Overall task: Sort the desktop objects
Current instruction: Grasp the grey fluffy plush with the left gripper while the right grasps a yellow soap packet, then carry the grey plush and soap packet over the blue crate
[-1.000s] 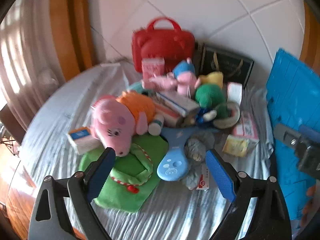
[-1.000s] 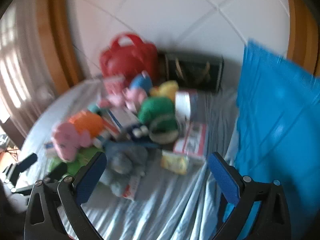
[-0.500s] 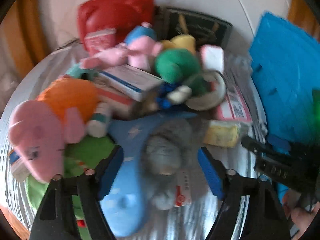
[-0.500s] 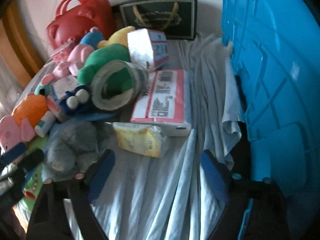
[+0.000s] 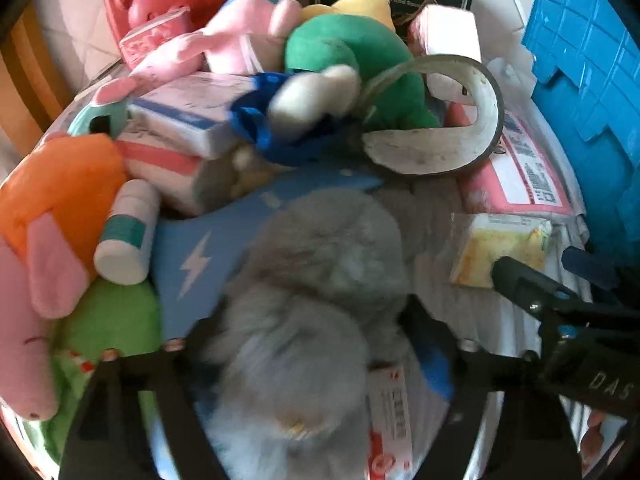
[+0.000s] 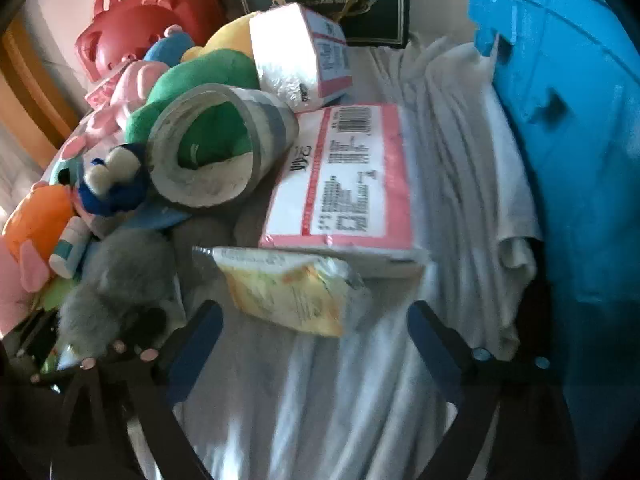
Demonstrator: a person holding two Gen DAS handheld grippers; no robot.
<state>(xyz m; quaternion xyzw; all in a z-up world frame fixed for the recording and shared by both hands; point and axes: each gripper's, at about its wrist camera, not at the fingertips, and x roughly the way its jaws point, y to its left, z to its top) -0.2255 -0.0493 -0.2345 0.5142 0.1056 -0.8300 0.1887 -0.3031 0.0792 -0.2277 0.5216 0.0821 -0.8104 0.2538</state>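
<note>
Both grippers work at the near edge of a heap of toys and cartons lying on a rumpled white cloth (image 6: pixel 460 184), and positions below are referred to the grey plush toy (image 5: pixel 316 280). The left gripper (image 5: pixel 312 344) is spread around this toy: a dark finger shows on each flank, but the fur hides the pads, so contact cannot be confirmed. The step in hand appears to be a pick of this toy. Beneath it lies a flat light-blue item with a lightning mark (image 5: pixel 200 256); a small white bottle with a teal band (image 5: pixel 128 236) lies just to its left, against an orange and pink plush (image 5: pixel 52 200). A small printed carton (image 5: pixel 390 416) rests touching the toy on its near right side. The right gripper (image 6: pixel 314 340) is also spread wide, holding nothing, with a yellow packet (image 6: pixel 288 288) just beyond its fingertips, right of the grey toy; behind the packet sits a pink-bordered labelled box (image 6: pixel 352 176). The blue plastic bin (image 6: pixel 560 120) stands well to the right of the grey toy and is the likely destination. To do the pick well, the left fingers should settle low on the toy's body rather than on loose fur, and close firmly, since the plush will compress. The lift should go straight up, so the blue item and the carton are not dragged. The right gripper should keep apart during the lift.
</note>
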